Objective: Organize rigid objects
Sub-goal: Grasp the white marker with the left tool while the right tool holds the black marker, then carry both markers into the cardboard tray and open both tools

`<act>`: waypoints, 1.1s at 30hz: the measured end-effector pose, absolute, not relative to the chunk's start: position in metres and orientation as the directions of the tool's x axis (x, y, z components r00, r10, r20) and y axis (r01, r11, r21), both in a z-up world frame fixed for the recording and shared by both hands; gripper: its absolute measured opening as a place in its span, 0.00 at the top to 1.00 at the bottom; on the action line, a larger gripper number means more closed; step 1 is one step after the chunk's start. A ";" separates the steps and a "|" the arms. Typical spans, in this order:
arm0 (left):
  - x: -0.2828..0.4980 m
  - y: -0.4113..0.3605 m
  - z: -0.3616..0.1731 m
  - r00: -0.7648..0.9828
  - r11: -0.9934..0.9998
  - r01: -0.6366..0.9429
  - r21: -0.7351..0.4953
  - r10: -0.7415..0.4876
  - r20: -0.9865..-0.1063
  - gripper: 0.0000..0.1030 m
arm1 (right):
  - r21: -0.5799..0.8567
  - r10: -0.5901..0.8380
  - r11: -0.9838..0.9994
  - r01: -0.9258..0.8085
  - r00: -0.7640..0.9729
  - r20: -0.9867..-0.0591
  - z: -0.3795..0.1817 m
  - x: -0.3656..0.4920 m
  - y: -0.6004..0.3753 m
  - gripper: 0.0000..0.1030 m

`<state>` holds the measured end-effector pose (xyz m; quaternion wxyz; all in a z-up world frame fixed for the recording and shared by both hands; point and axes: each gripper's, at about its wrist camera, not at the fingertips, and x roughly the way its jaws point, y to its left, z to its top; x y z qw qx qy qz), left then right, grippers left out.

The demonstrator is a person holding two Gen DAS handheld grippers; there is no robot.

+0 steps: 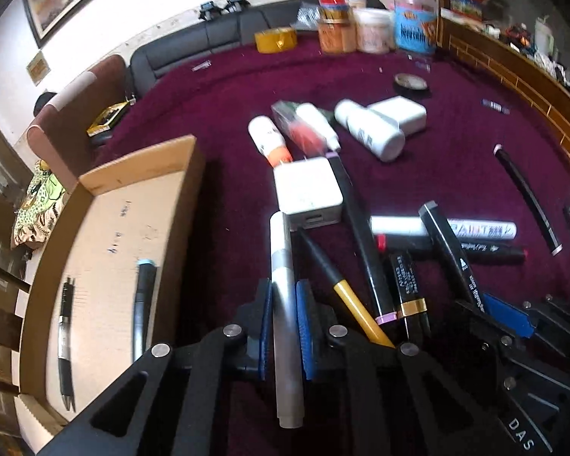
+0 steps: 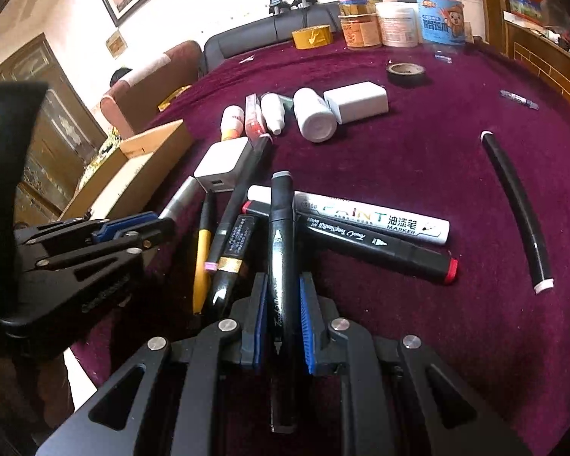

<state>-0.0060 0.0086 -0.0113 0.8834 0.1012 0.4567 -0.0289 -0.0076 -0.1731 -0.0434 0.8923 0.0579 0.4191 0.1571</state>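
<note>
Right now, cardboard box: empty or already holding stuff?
Not empty. The left wrist view shows the cardboard box holding a clear-barrelled pen and a dark marker lying on its floor.

Fuzzy maroon cloth covers the tabletop point(image 2: 418, 159); the box point(image 1: 106, 228) is matt cardboard; the black marker point(image 2: 283, 247) looks glossy plastic.

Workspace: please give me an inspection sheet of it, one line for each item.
Surface: maroon cloth over the table.
Job's things: cardboard box holds two pens; loose markers heaped on the cloth; white PAINT marker; two white chargers; small bottles.
Clutter: yellow tape roll, black tape roll, jars at the far edge.
Grippers: left gripper shut on silver marker; right gripper shut on black marker.
Cables: nothing seen.
Surroundings: sofa, framed picture, wooden shelf.
</note>
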 end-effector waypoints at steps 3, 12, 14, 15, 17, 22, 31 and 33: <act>-0.012 0.014 0.000 0.620 0.979 0.120 0.166 0.057 -0.783 0.88 | 0.244 0.343 0.939 -0.242 0.613 -0.712 -0.036 -0.012 -0.171 0.85; -0.027 0.038 0.023 0.684 0.978 0.045 0.203 0.118 -0.720 0.87 | 0.291 0.439 0.897 -0.332 0.608 -0.661 -0.011 -0.017 -0.143 0.85; -0.029 0.047 0.028 0.689 0.980 0.028 0.196 0.123 -0.714 0.87 | 0.288 0.456 0.888 -0.360 0.598 -0.659 -0.006 -0.015 -0.130 0.85; -0.030 0.054 0.030 0.689 0.982 0.014 0.190 0.128 -0.713 0.87 | 0.286 0.462 0.884 -0.371 0.595 -0.658 -0.004 -0.015 -0.125 0.85; -0.032 0.067 0.032 0.690 0.983 -0.015 0.186 0.145 -0.710 0.87 | 0.287 0.480 0.872 -0.397 0.581 -0.657 -0.001 -0.012 -0.112 0.85; -0.031 0.096 0.031 0.671 0.984 -0.060 0.165 0.162 -0.723 0.87 | 0.294 0.524 0.840 -0.456 0.542 -0.657 0.002 -0.001 -0.076 0.85; -0.017 0.204 0.019 0.592 0.982 -0.173 -0.078 0.040 -0.805 0.88 | 0.312 0.590 0.772 -0.554 0.440 -0.677 0.000 0.029 -0.003 0.85; -0.013 0.211 0.013 0.580 0.980 -0.181 -0.087 0.034 -0.814 0.87 | 0.343 0.611 0.753 -0.562 0.402 -0.682 -0.006 0.039 0.012 0.85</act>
